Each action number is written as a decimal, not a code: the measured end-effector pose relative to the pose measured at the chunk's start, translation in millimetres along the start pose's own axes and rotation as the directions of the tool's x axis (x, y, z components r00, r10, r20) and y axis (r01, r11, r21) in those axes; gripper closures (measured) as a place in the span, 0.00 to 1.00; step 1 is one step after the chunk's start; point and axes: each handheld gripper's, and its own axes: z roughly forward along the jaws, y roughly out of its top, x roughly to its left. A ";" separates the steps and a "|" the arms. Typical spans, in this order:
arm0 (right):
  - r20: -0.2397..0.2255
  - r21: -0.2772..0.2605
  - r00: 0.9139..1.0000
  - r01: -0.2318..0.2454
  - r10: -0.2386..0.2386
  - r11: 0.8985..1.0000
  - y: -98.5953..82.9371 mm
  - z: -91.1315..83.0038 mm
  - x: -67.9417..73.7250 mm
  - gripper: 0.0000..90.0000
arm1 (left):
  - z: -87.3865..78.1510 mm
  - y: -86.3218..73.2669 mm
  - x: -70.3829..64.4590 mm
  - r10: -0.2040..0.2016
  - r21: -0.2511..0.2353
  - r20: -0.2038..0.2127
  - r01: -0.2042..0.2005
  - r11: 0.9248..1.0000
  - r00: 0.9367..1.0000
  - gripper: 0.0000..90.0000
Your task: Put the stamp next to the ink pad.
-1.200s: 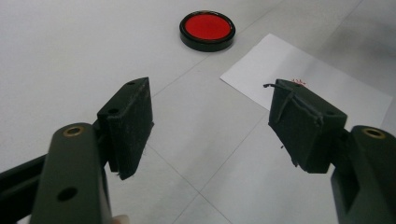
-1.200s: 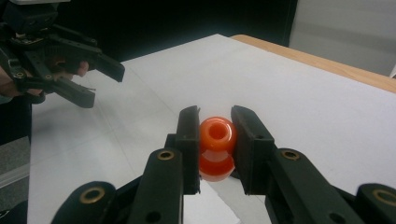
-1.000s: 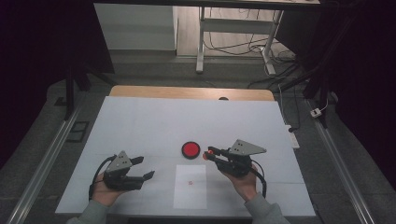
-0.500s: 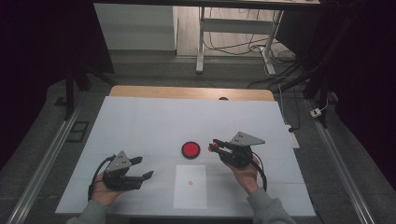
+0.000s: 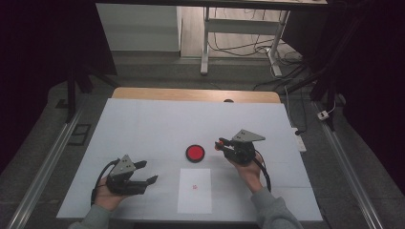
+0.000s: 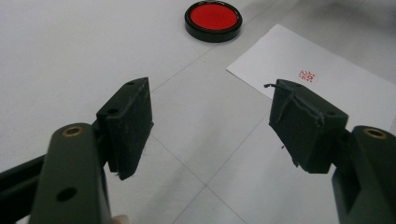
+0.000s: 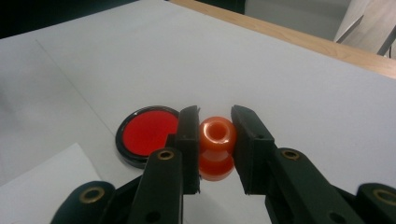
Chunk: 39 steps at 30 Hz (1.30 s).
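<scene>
The right claw point(image 7: 215, 140) is pinching an orange stamp point(image 7: 216, 147) between its two black jaws. In the right gripper view the stamp stands in the lower middle of the frame, its rounded knob with a small hollow turned toward the camera. The jaws press it from both sides at the narrow waist, which I think gives a firm hold and keeps the printing face free. In the high view this claw point(image 5: 220, 143) sits right of centre, lifted a little above the bench point(image 5: 143, 124), and the stamp is only a small orange spot at its tip.

Just beside the claw, to its left in both views, lies the red ink pad point(image 5: 195, 153), a round black dish with a red inside. The stamp is near the pad but not over it and not touching it. Probably the pad is placed so close in order that the stamp can reach the ink with a short move.

Lower in the high view, at the bottom centre, lies a white sheet of paper point(image 5: 195, 191) with a small red mark point(image 5: 195, 187) on it, so a print seems already made there.

The left claw point(image 5: 152, 173) rests at the lower left with its jaws spread wide and nothing between them. In its own view the pad point(image 6: 213, 21) is at the top and the paper point(image 6: 327, 84) at the upper right, both well apart from it; I judge it is only waiting.
</scene>
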 end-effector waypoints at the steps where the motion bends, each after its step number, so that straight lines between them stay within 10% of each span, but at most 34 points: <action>1: 0.000 0.002 1.000 -0.005 0.005 1.000 -0.5 2.8 -1.1 0.80 | 0.2 -0.1 0.1 -0.001 0.001 -0.001 0.001 1.000 1.000 0.33; 30: 0.042 0.140 0.999 -0.037 0.031 0.989 -12.8 51.7 -18.5 0.80 | 1.0 -1.2 1.9 -0.008 0.009 -0.005 0.008 1.000 1.000 0.33; 39: 0.036 0.085 0.998 -0.055 0.052 0.995 -8.7 43.9 -20.4 0.57 | 0.6 -1.3 2.2 -0.010 0.006 -0.004 0.011 1.000 1.000 0.33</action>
